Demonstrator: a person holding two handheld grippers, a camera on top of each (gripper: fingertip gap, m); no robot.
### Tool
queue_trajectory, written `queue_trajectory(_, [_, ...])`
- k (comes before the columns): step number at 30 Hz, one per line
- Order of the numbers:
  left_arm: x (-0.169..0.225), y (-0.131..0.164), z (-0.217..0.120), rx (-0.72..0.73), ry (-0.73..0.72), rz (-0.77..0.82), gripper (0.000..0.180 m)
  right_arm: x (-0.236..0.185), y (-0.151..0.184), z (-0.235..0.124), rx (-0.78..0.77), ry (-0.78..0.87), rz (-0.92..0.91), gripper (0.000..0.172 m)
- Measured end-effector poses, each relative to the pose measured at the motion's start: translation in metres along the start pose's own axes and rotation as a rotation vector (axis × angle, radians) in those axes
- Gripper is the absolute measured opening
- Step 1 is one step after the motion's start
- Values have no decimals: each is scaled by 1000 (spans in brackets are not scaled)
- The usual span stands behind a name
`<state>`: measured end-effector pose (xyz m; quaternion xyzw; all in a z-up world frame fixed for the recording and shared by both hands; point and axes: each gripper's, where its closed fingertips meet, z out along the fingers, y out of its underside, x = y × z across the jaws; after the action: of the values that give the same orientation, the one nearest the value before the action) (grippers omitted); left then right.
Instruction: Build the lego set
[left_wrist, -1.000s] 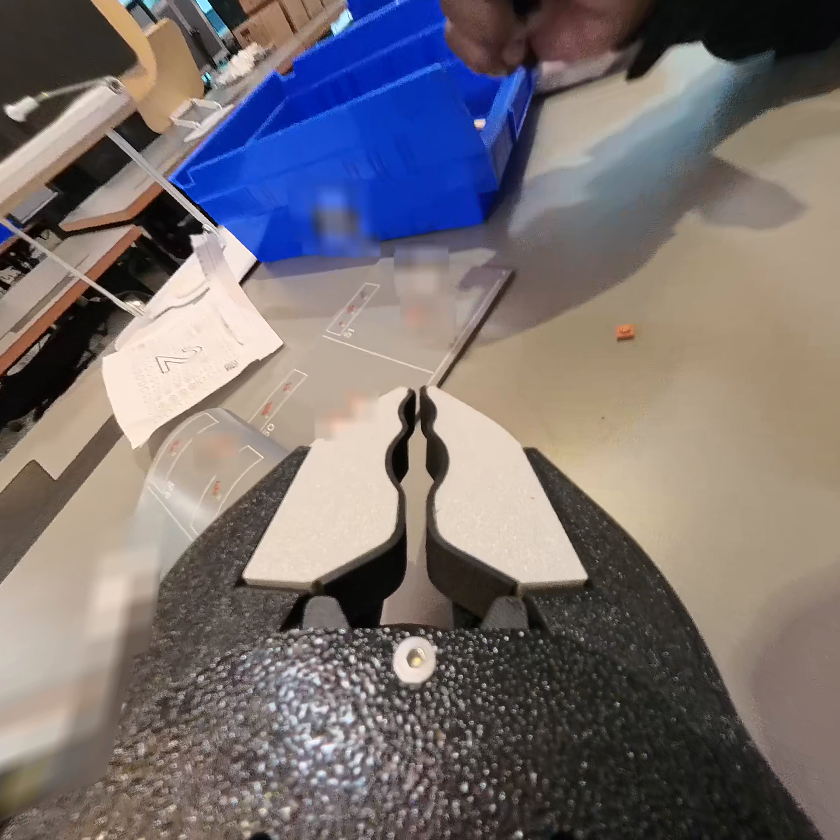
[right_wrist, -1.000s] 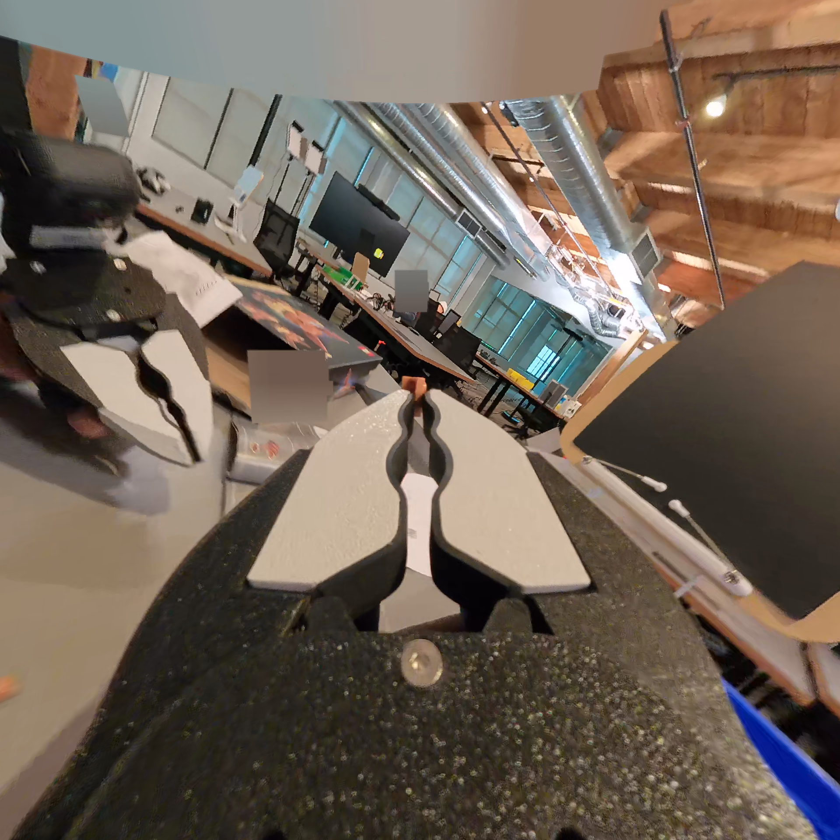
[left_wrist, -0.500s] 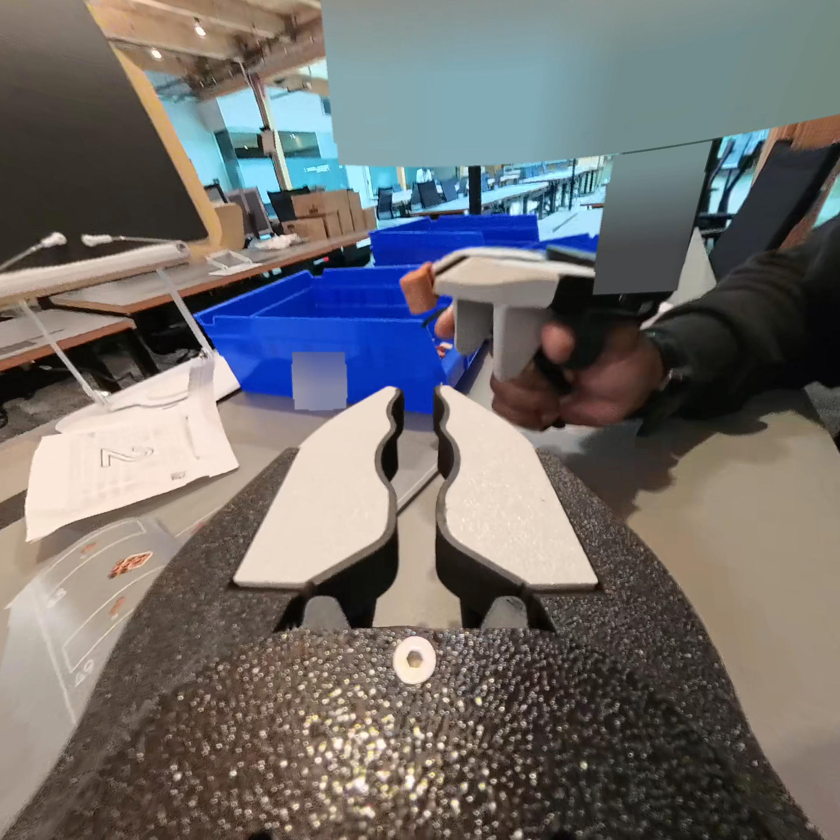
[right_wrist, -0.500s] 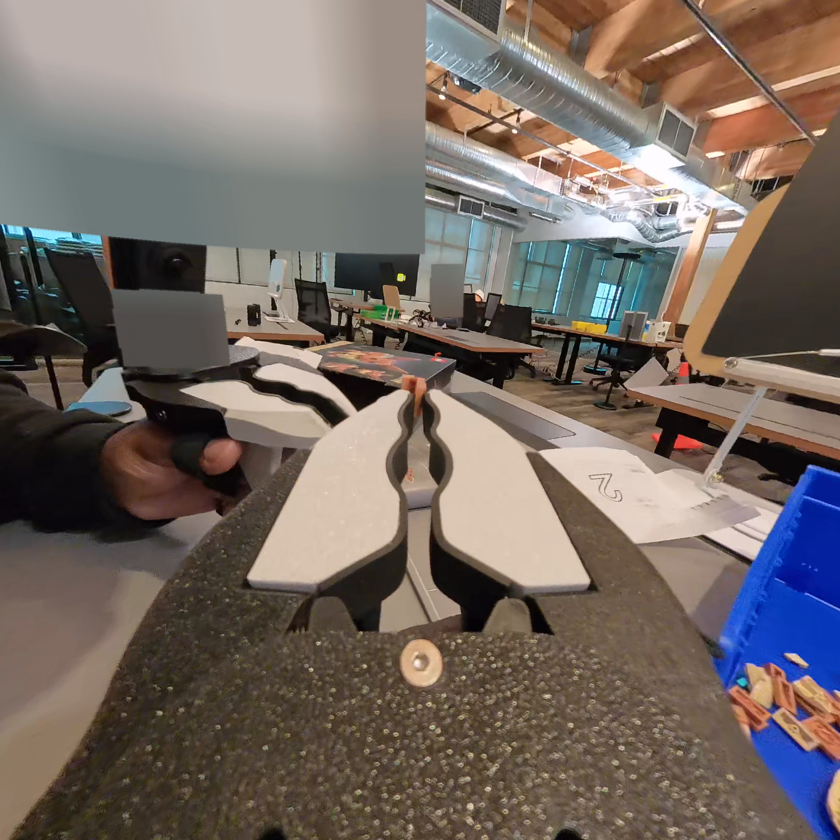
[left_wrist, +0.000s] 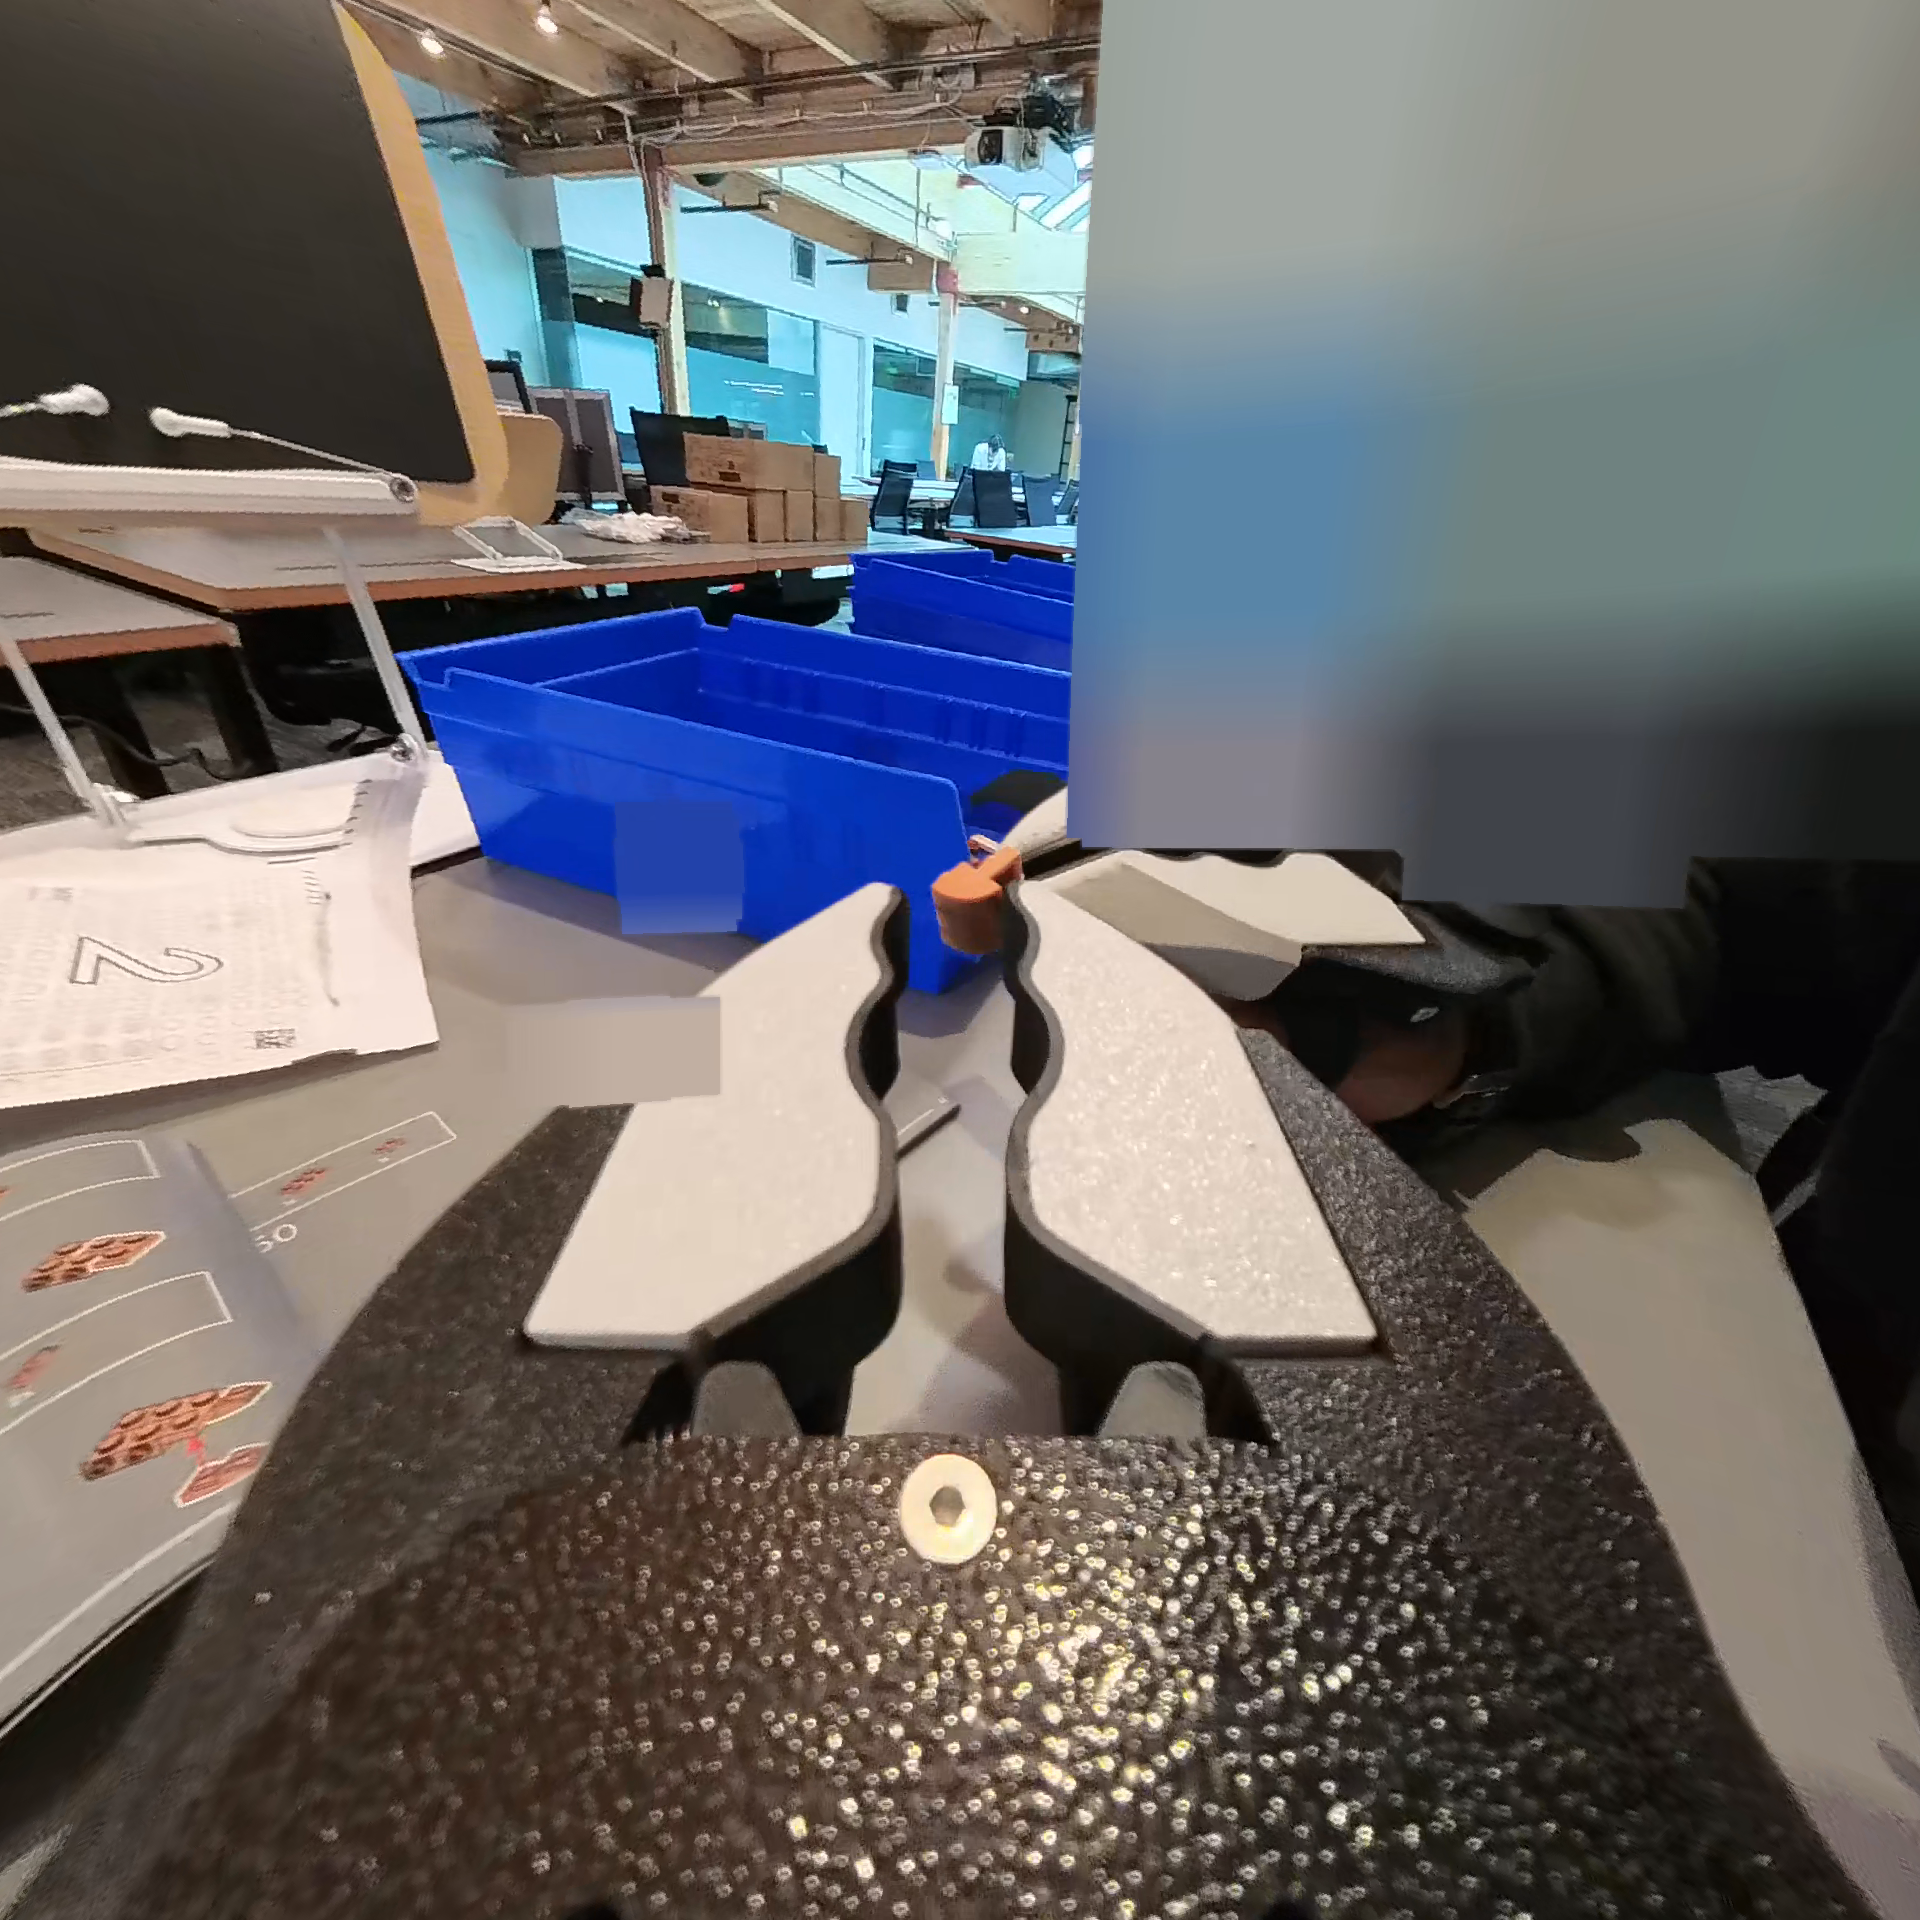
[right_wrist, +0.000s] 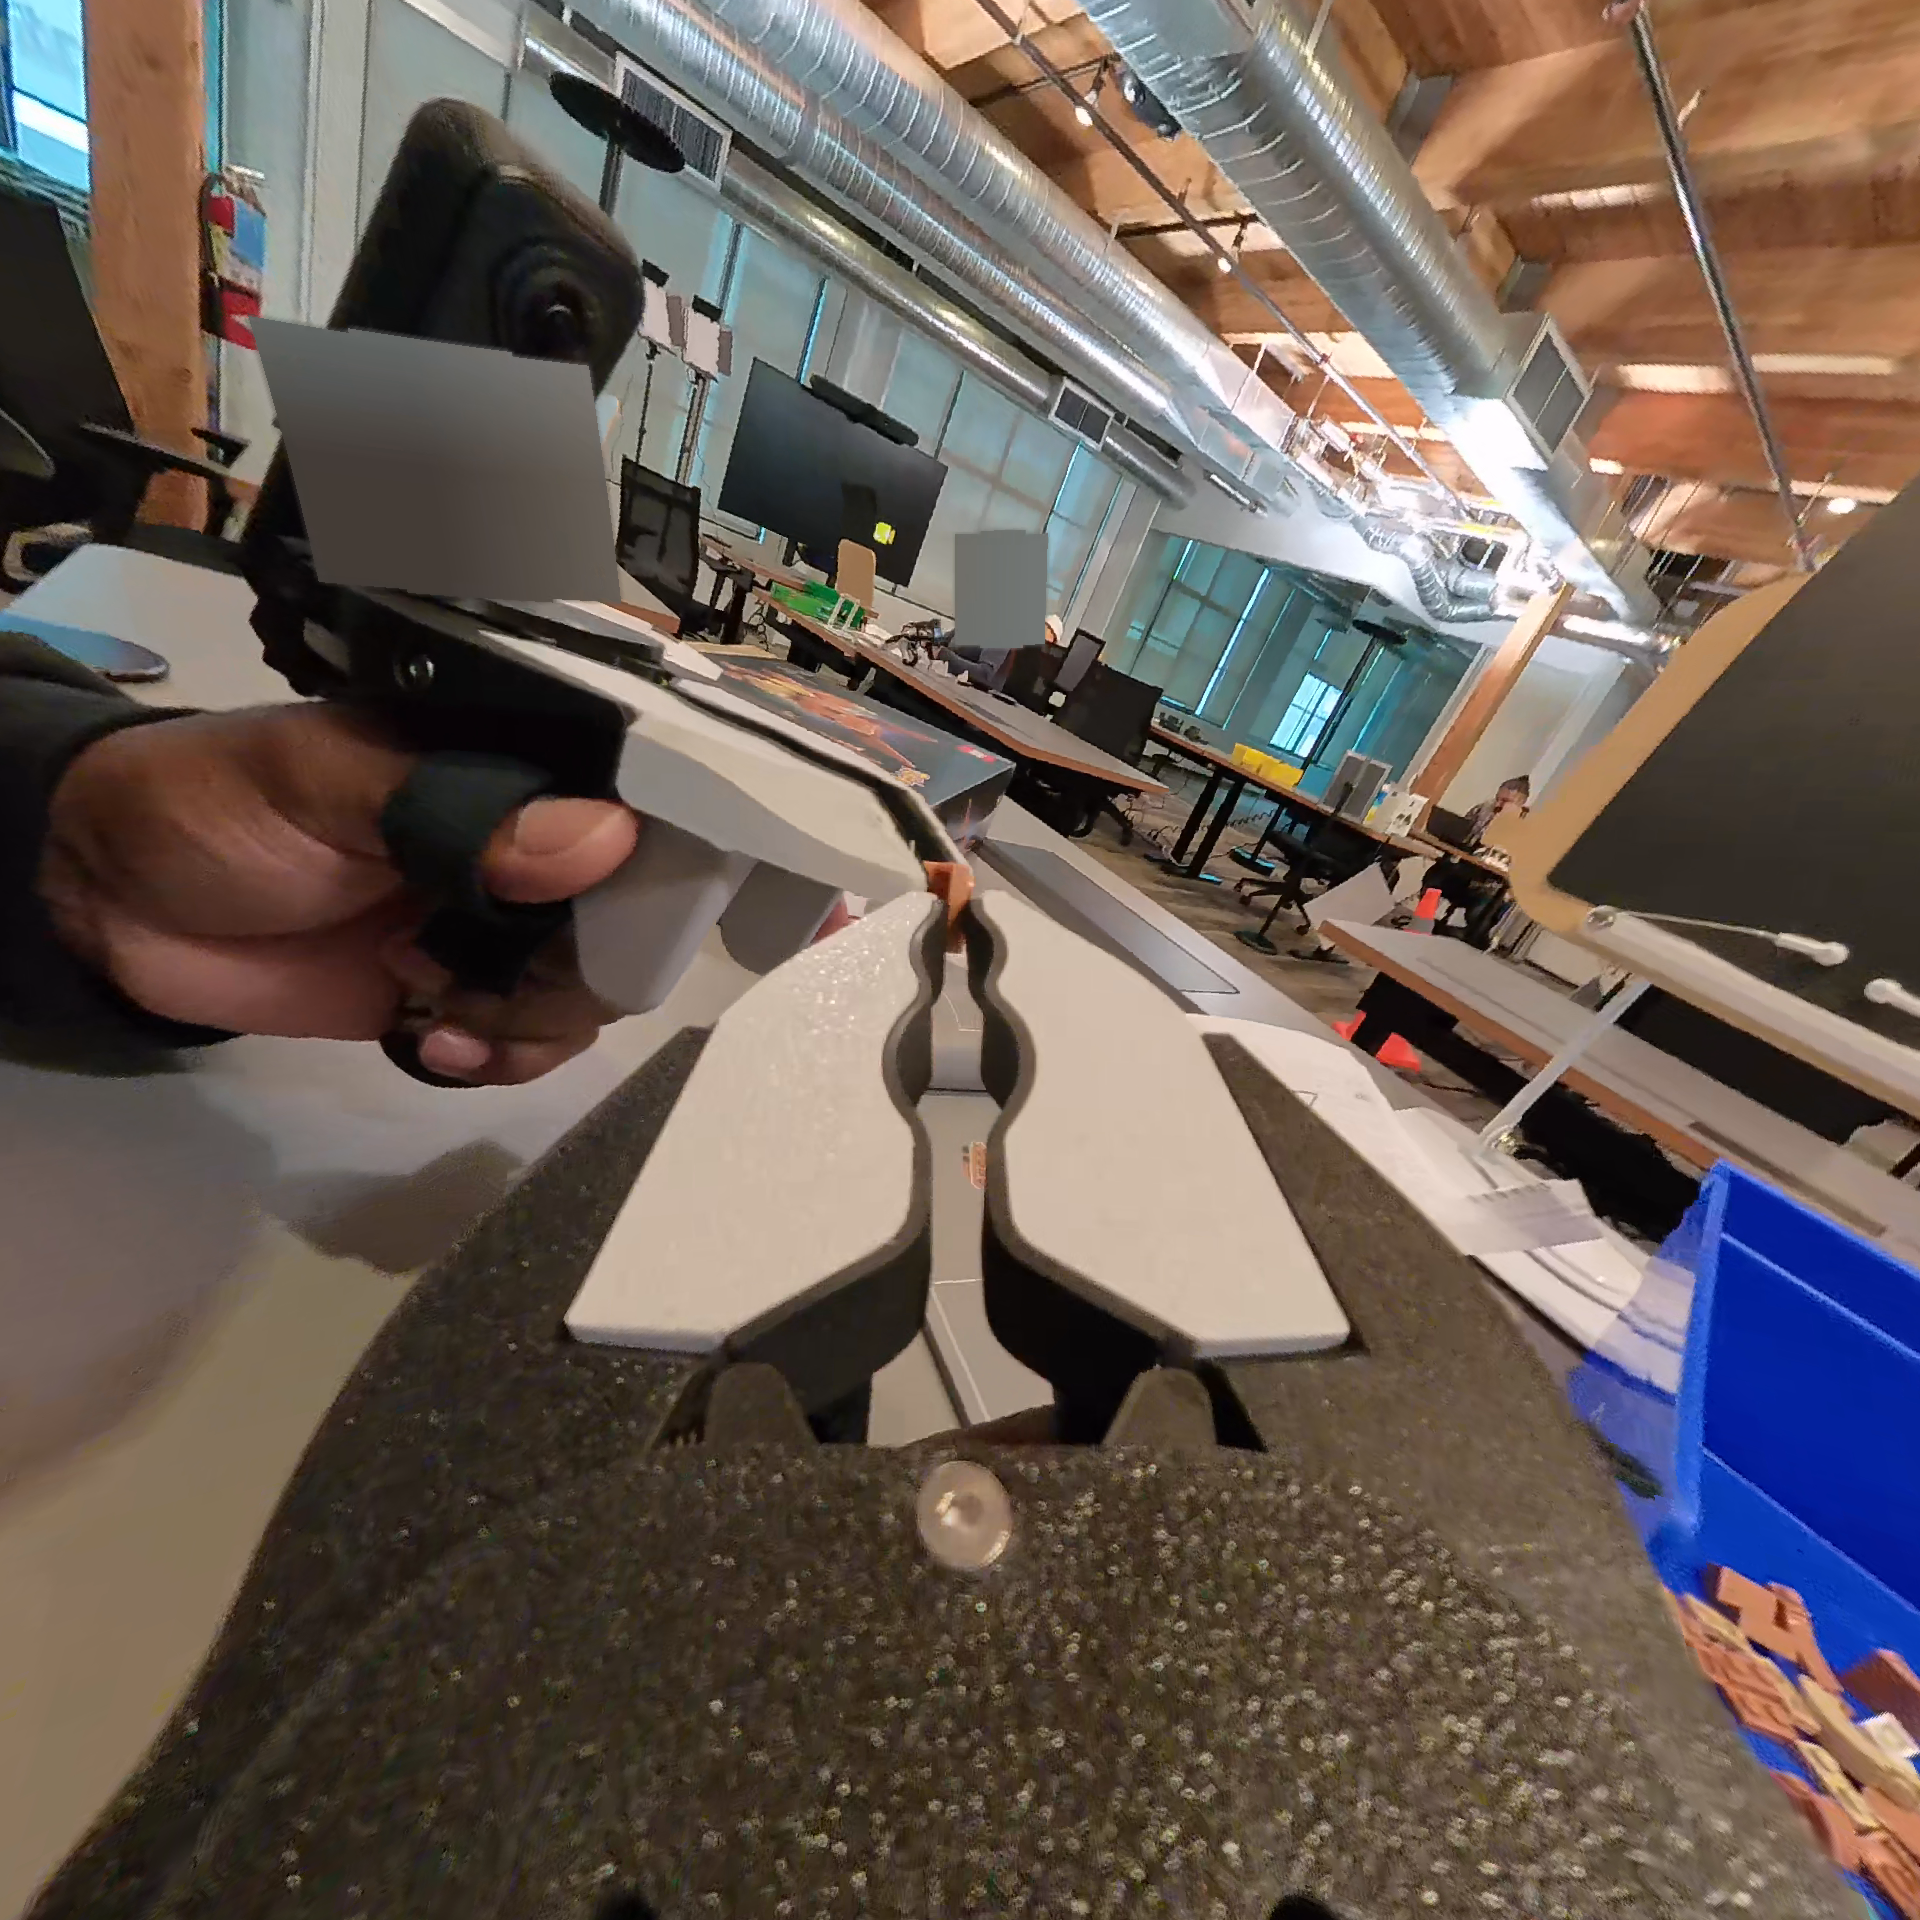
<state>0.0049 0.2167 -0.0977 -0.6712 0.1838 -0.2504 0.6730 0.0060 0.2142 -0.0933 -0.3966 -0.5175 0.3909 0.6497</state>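
Just in front of the blue bin (left_wrist: 727, 790), your right tongs (right_wrist: 951, 914) pinch one small orange piece (left_wrist: 971, 909) at their tips; your left tongs (left_wrist: 951, 935) stand spread around it, not gripping. Square both pads on it before squeezing. Two tongs, one piece.

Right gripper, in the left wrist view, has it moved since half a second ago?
Yes. The right gripper has come down: earlier it was level with the blue bin's rim, now near the bin's base, at the left gripper's fingertips.
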Motion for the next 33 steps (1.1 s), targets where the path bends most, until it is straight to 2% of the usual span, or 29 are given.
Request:
queue_trajectory(16, [1,7,-4,13,96,-31,10,-8,5,1,-9,-43,-31,3])
queue_trajectory(29, [-5,17,-4,-11,83,-14,10,-9,18,3,-54,-61,-4,5])
queue_trajectory(33, [-9,17,-6,-6,70,-25,2,-10,22,4,-62,-89,51,6])
